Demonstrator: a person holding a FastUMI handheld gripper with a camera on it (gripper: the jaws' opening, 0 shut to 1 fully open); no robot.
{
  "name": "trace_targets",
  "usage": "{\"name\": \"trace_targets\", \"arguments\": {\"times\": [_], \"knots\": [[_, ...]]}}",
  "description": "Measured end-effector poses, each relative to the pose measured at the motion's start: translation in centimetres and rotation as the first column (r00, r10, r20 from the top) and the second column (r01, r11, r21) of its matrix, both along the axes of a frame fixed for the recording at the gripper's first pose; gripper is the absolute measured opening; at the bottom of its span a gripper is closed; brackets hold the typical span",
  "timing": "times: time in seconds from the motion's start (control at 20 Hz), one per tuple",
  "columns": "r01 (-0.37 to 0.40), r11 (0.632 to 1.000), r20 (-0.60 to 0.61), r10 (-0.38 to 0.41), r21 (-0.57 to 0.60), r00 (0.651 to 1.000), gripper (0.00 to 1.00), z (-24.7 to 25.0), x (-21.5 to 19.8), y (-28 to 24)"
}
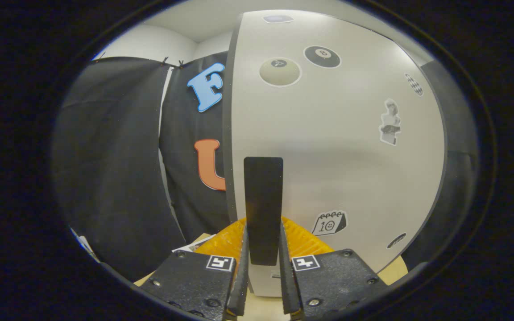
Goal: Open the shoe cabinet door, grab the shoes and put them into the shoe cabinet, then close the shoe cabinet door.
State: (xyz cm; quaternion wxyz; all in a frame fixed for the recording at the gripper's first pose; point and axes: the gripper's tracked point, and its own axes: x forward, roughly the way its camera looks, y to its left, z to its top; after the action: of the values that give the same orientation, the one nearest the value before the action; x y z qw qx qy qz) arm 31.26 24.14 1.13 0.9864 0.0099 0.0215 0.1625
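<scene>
The shoe cabinet door (328, 147) stands right in front of me, and its dark handle (263, 205) runs upright between my fingers; my gripper (263, 267) is closed down on that handle, one finger pressing each side of it, so I judge I have it clamped; whether I am pulling the door open or pushing it shut I cannot tell from here.

The handle is a flat, smooth, matte black bar, slightly wider at the top; a slick surface like that could slide through my grip if I pull at an angle to it rather than along the door's swing; a jerky pull might also twist it out of my fingers, and the door would then swing free. Just beyond my fingertips, to either side of the handle's foot, lies something orange and ribbed (301, 238), translucent-looking; I cannot tell what it is, but the door's lower edge could catch on it.

The door itself is a pale, flat, satin panel with a dark edge, dotted with stickers, among them a black billiard-ball sticker (322, 56) well above me; beneath me is a light wooden surface (261, 307).
</scene>
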Motion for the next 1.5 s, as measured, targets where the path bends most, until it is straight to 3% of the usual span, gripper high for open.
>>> {"name": "trace_targets", "arguments": {"times": [0.3, 0.6, 1.3, 1.5], "knots": [[-0.051, 0.999, -0.008, 0.051, -0.008, 0.999, 0.32, -0.3, -3.4, -1.2], [-0.037, 0.999, -0.003, 0.037, -0.006, 0.999, 0.29, -0.6, -6.4, -3.7], [0.118, 0.993, 0.0, -0.118, 0.017, 0.993, 0.24, -1.3, -10.3, -10.2], [0.131, 0.991, -0.01, -0.131, 0.015, 0.991, 0.19, -1.3, -10.8, -11.4]]}}
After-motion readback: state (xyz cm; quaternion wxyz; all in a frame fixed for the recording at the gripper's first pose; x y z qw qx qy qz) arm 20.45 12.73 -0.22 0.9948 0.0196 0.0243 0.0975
